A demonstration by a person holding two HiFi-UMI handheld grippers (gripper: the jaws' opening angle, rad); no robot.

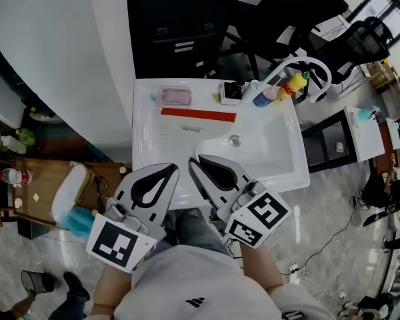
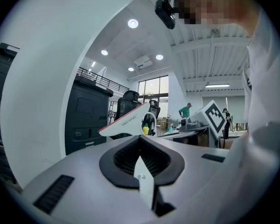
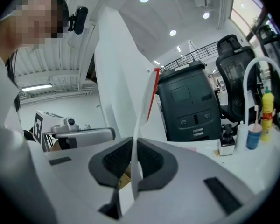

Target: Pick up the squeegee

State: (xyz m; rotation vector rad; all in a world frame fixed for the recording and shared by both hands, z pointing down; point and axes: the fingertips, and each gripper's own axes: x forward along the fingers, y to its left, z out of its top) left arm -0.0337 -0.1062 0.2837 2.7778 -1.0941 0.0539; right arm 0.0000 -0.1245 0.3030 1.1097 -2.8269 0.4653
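Note:
The squeegee is white with a red blade along its far edge and hangs over the white sink. My right gripper is shut on its handle. In the right gripper view the white body rises from between the black pads, with the red blade on its right edge. My left gripper is beside the right one, shut with nothing in it. In the left gripper view its jaws meet, and the squeegee shows ahead of them.
A white faucet, a yellow bottle, a blue-and-white bottle, a small box and a pink soap dish line the sink's back edge. A black cabinet stands behind it. A wooden stand is at the left.

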